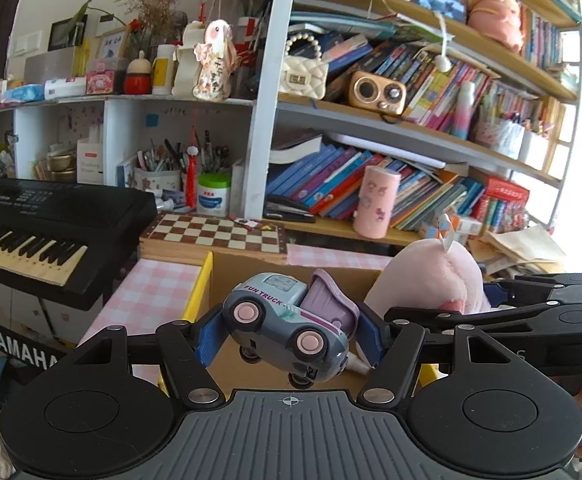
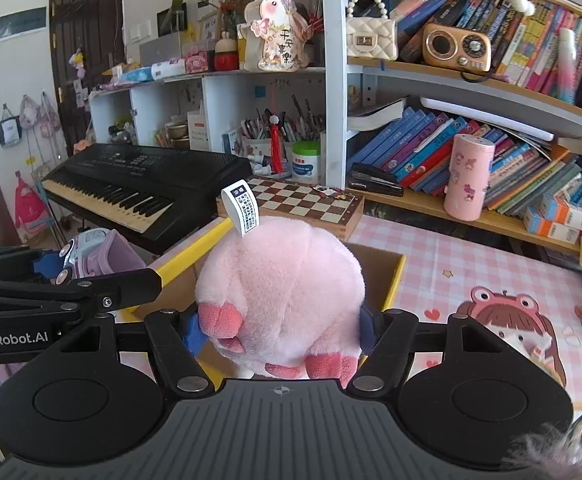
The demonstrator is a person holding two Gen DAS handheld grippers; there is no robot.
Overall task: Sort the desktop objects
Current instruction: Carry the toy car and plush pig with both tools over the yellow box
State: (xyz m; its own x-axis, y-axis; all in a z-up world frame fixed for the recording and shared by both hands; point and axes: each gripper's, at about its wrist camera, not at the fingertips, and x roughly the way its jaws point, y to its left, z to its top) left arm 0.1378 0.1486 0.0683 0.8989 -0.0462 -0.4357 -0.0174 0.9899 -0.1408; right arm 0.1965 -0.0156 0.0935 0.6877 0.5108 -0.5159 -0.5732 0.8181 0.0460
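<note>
My left gripper [image 1: 289, 334] is shut on a grey and purple toy truck [image 1: 287, 324] marked FUN TRUCK, held tilted above an open cardboard box [image 1: 259, 268] with a yellow rim. My right gripper [image 2: 281, 330] is shut on a pink plush toy [image 2: 281, 292] with a white label, held above the same box [image 2: 387, 268]. The plush also shows at the right of the left wrist view [image 1: 431, 276]. The truck and left gripper show at the left of the right wrist view [image 2: 91, 254].
A black keyboard [image 1: 31, 216] stands left. A chessboard box [image 1: 215, 234] lies behind the cardboard box. A pink tumbler [image 2: 469, 178] stands by the bookshelf [image 2: 471, 80]. A pink checked cloth [image 2: 471, 264] covers the desk, with a cartoon mat [image 2: 507, 320] at right.
</note>
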